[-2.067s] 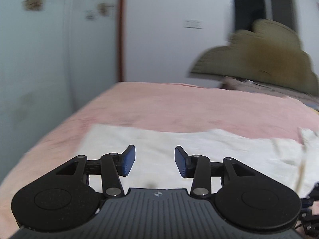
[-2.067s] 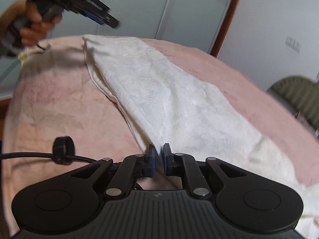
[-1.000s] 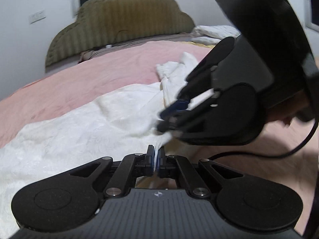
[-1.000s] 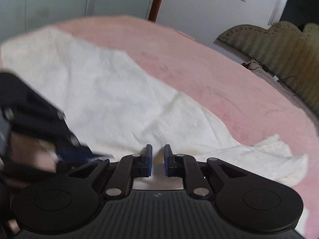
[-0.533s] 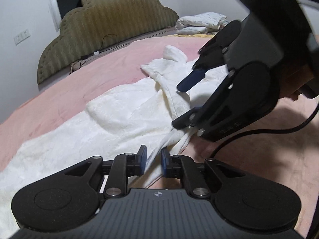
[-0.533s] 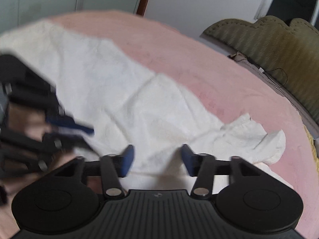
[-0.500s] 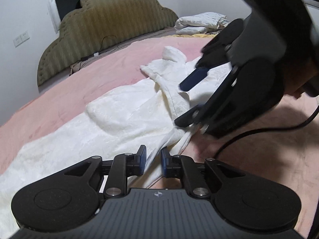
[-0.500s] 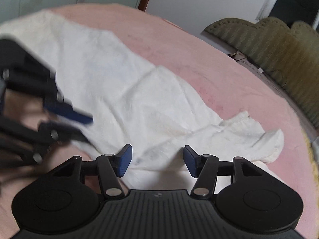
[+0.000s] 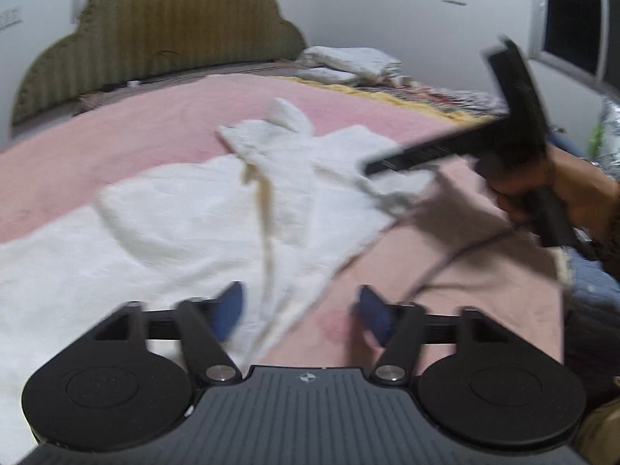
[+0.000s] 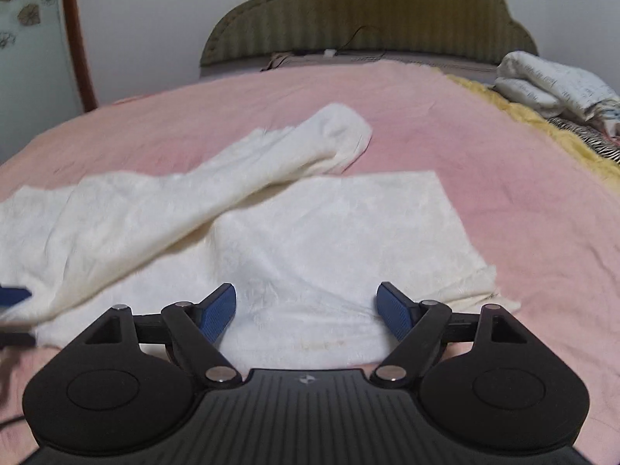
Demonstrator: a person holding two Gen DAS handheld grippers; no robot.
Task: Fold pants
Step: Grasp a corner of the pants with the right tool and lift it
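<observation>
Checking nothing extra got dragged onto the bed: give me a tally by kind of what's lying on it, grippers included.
White pants: 1
Folded pale bedding pile at the head end: 1
Yellow blanket along the far edge: 1
Grippers: 2, the left gripper and the right gripper, both with jaws opening and no cloth pinched
Total: 5

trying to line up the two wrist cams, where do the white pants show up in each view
Left wrist: the white pants spread from the lower left up to the centre, an edge lying between the opening pads of the left gripper.
Right wrist: the white pants fill the centre and left, beyond the right gripper, whose jaws are opening with nothing gripped.
Shared landmark: the olive scalloped headboard.
</observation>
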